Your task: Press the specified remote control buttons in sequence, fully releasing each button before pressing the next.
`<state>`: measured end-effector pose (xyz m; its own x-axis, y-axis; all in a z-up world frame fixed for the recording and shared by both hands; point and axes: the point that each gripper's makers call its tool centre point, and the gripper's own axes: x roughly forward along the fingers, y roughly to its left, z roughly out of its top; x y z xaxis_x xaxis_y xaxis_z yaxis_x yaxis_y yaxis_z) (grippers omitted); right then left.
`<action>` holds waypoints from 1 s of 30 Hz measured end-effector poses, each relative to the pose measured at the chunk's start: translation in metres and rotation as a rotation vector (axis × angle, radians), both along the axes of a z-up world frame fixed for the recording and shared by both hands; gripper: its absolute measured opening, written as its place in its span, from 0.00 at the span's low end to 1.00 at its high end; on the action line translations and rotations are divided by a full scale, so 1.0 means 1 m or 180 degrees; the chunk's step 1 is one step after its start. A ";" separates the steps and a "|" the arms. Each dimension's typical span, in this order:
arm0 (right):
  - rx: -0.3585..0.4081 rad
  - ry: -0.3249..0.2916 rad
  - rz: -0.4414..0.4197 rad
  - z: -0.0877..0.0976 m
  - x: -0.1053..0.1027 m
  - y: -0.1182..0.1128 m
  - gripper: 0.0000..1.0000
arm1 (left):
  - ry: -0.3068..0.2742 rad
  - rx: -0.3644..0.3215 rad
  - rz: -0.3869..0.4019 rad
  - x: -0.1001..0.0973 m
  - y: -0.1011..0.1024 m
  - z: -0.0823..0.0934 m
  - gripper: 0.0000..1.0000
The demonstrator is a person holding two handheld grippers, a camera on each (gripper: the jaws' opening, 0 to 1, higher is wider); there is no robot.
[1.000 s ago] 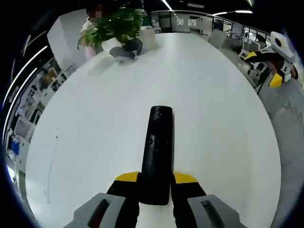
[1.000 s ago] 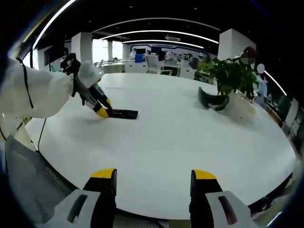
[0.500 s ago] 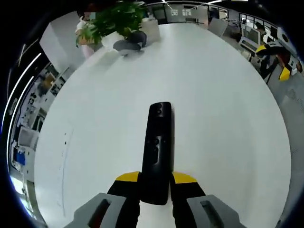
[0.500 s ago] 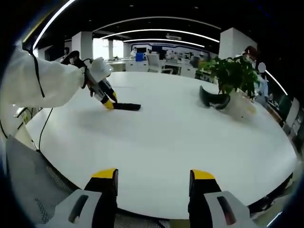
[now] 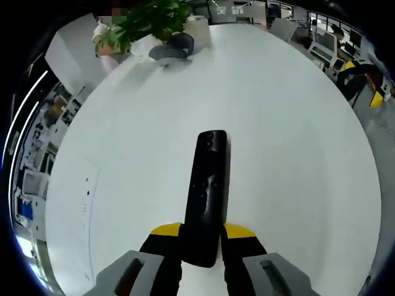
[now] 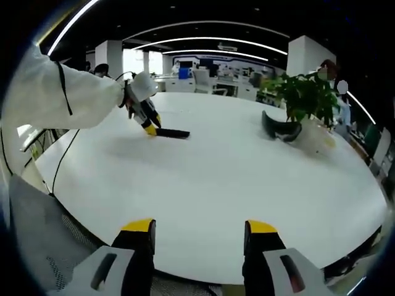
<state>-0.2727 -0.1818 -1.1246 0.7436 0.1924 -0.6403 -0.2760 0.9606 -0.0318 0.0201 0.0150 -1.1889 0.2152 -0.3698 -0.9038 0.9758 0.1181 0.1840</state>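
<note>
Looked like barely started to me: the left gripper (image 5: pixel 202 237) was pinching the near end of the black remote control (image 5: pixel 205 194) flat on the white table (image 5: pixel 296 154), while the right gripper (image 6: pixel 199 231) hung spread and empty, well apart, no button pressed yet.

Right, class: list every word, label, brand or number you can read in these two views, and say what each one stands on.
None can be read.
Long black plastic remote control, held between the left gripper jaws: its button marks are too blurred to read.
Blue sign on the far office wall: too small to read.
Round white table: no writing shows.
</note>
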 end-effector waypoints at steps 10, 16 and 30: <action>0.0004 0.0021 0.0041 -0.002 -0.001 0.002 0.55 | 0.0049 -0.0043 0.0112 0.015 0.001 0.001 0.23; 0.0017 -0.0005 0.0036 -0.001 0.000 0.002 0.54 | 0.0060 -0.0034 0.0300 0.017 0.001 -0.001 0.26; 0.0046 -0.0088 0.0018 0.004 0.002 0.001 0.55 | -0.0176 -0.0355 0.1347 0.028 0.023 0.007 0.86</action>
